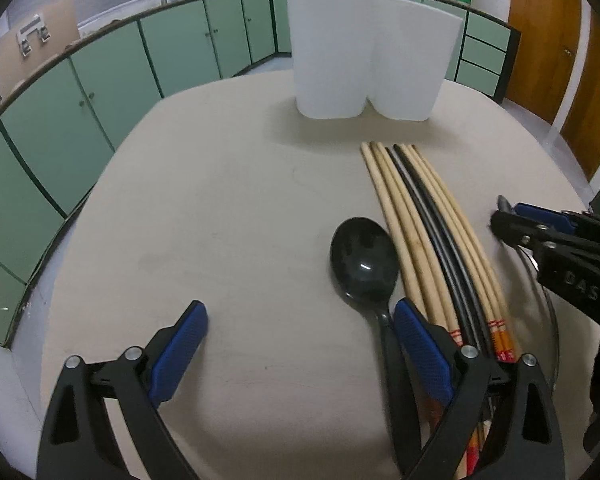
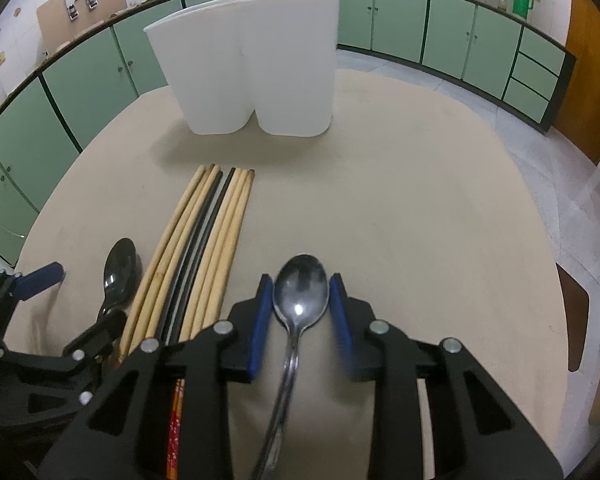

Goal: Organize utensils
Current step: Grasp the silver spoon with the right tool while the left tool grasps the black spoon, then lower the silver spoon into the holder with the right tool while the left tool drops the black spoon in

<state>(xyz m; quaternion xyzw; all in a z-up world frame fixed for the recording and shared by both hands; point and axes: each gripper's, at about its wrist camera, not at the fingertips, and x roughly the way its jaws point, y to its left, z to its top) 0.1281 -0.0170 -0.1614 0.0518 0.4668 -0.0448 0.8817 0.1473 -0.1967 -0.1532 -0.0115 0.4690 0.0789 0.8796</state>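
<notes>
A white two-compartment holder stands at the far side of the round table. Several wooden and black chopsticks lie in a row in front of it. A black spoon lies just left of them. My left gripper is open wide above the table, its right finger over the black spoon's handle. A metal spoon lies right of the chopsticks. My right gripper straddles its bowl, jaws partly open, not clamped.
The beige table has green cabinets around it. A wooden door is at the right. A chair back shows at the table's right edge.
</notes>
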